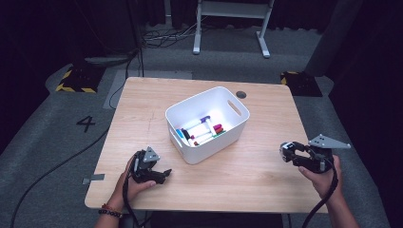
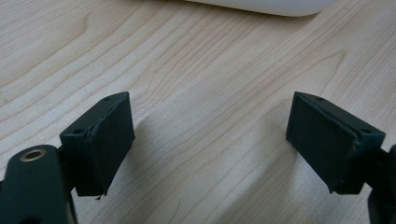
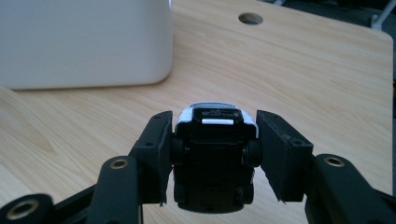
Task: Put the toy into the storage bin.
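Dark curtains and grey carpet ring a pale wooden table (image 1: 266,180) where a person works with a hand-held gripper in each hand. At the table's centre stands a white bin (image 1: 207,124) with cut-out handles, its floor strewn with coloured markers (image 1: 202,131). Near the table's right edge, the right gripper (image 1: 287,152) pinches a small black-and-white toy car (image 1: 285,150); in the right gripper view its pads clamp the toy car (image 3: 214,156) by both flanks, the underside and wheels turned toward the camera, the car held above the wood with the bin's wall (image 3: 84,42) ahead at upper left. Close to the front-left corner, the left gripper (image 1: 159,175) rests low on the table, its jaws spread wide with nothing between them; the left gripper view shows bare wood grain between the two pads (image 2: 112,140) and the bin's lower rim (image 2: 261,5) at the top.

The step in hand appears to be the carry: the car has been picked up and is likely bound for the bin. The next move would call for swinging the right gripper leftward over the bin's near rim, high enough to clear the wall, then opening the jaws above the markers.
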